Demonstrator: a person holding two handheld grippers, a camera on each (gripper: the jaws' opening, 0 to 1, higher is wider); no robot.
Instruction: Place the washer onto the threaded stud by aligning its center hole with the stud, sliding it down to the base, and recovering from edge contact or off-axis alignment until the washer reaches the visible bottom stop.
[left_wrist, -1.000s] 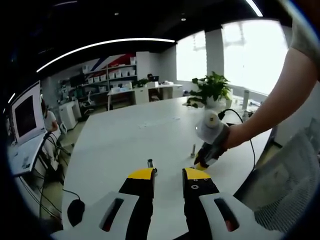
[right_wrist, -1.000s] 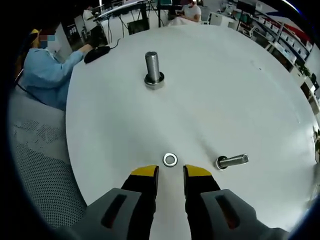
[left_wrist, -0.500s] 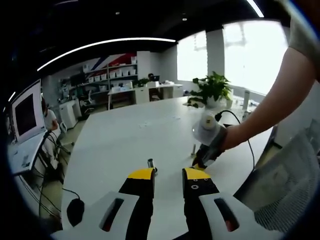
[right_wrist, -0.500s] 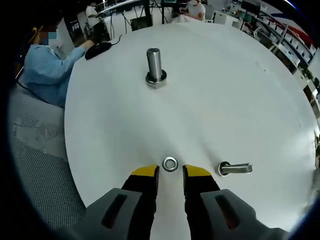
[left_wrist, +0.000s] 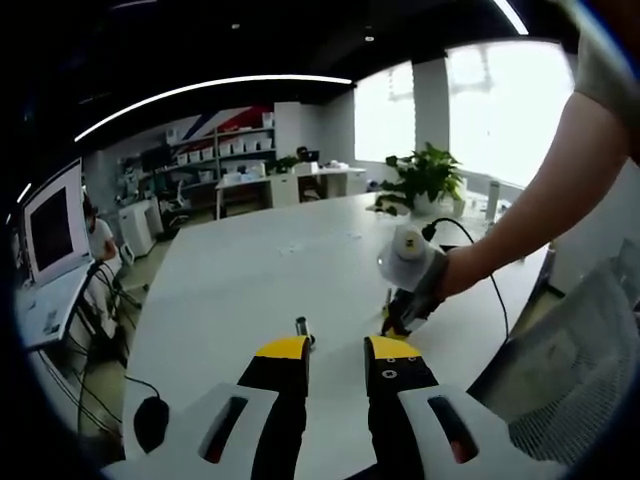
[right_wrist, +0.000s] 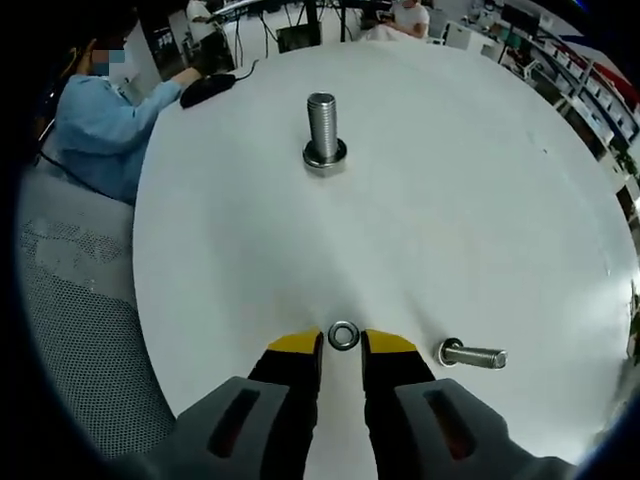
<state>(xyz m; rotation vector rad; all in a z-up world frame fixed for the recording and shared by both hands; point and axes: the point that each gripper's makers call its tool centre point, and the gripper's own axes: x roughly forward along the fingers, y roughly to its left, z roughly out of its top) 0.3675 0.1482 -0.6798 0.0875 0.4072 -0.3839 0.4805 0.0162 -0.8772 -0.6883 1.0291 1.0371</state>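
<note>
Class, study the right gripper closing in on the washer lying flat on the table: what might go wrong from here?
1. The washer lies flat between the right gripper jaws, so closing may push it away rather than lift it.
2. A loose bolt lies close and could be knocked.
3. The upright stud stands far off, so a weak grip may drop the washer.

Too small in the left gripper view to read: threaded stud (left_wrist: 301, 327), peeking just above the left jaw tip. Hidden behind the right gripper (left_wrist: 398, 322): washer. Cut off at the right edge: person's arm (left_wrist: 560, 190).
</note>
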